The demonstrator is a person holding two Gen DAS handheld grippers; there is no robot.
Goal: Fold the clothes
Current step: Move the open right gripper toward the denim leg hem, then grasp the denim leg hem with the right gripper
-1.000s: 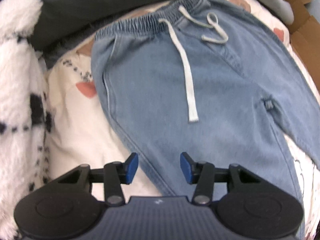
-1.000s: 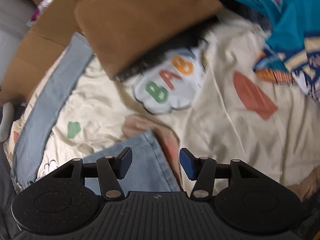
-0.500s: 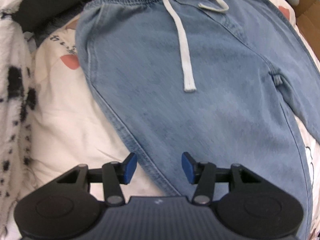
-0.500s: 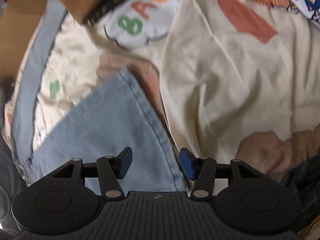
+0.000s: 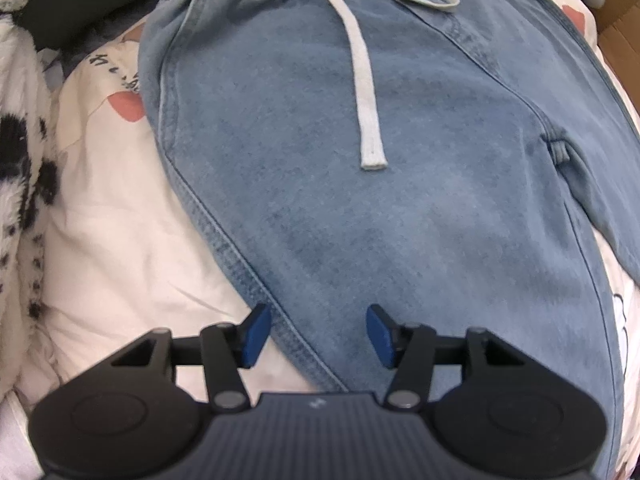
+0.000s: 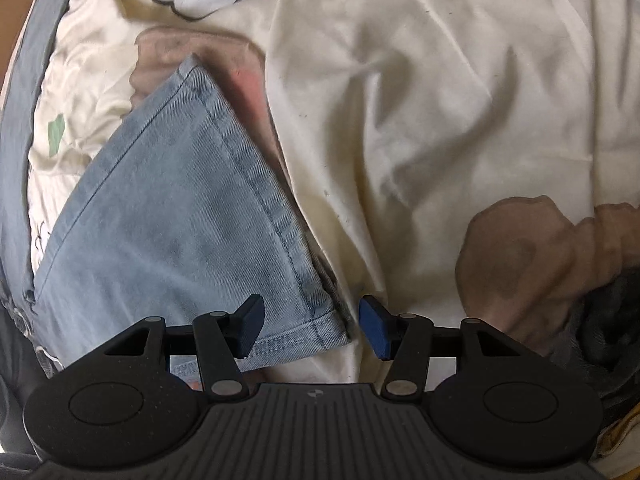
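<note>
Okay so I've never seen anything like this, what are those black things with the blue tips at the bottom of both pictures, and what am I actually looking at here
Those are two hand-held grippers, tools a person holds, one in each hand. Each carries a camera looking forward along its two blue-tipped fingers, so every picture is a gripper's own view.

The left hand-held gripper looks down on light blue denim trousers with an elastic waistband and a white drawstring, spread on a cream printed bedsheet. Its jaws have just been opening and straddle the trousers' side seam without pressing on it.

The right hand-held gripper sees a trouser leg's hem. Its jaws are open around the hem's corner.

Neither holds anything yet; likely both are about to pinch the fabric to fold it.
</note>
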